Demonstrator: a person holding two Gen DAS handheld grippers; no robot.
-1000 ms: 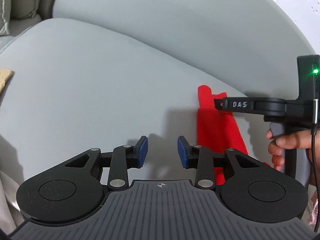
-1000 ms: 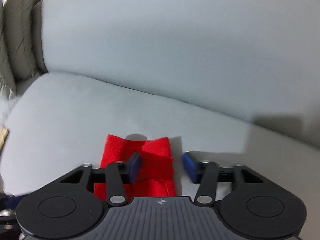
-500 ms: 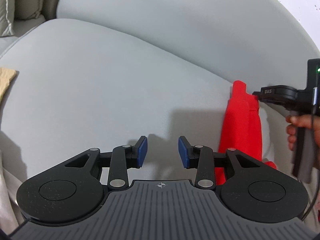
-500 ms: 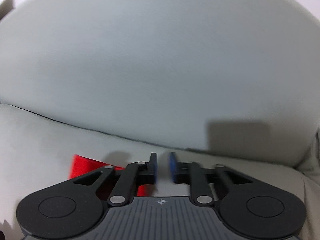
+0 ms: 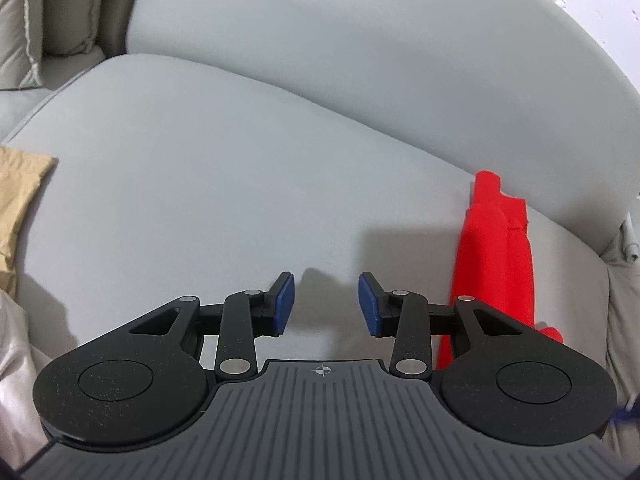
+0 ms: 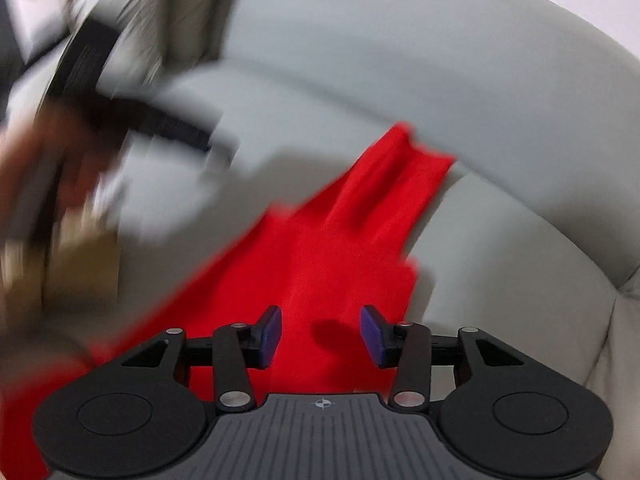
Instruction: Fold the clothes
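Note:
A red garment (image 5: 496,256) lies folded in a narrow strip on the grey sofa seat (image 5: 224,184), at the right of the left wrist view. My left gripper (image 5: 326,304) is open and empty over the bare seat, left of the garment. In the right wrist view the red garment (image 6: 332,256) spreads out under and ahead of my right gripper (image 6: 320,336), which is open and empty just above it. This view is blurred by motion. The left gripper and the hand holding it (image 6: 80,120) show as a dark blur at the upper left.
The sofa backrest (image 5: 360,60) rises behind the seat. A tan cloth (image 5: 20,192) lies at the seat's left edge, a pale fabric (image 5: 12,352) below it. A cushion (image 5: 24,24) stands at the far left. The sofa's armrest (image 6: 600,320) is at the right.
My right gripper was shut and carried the red garment to the right; now it has opened, let go and swung back over it. My left gripper stayed open and hardly moved.

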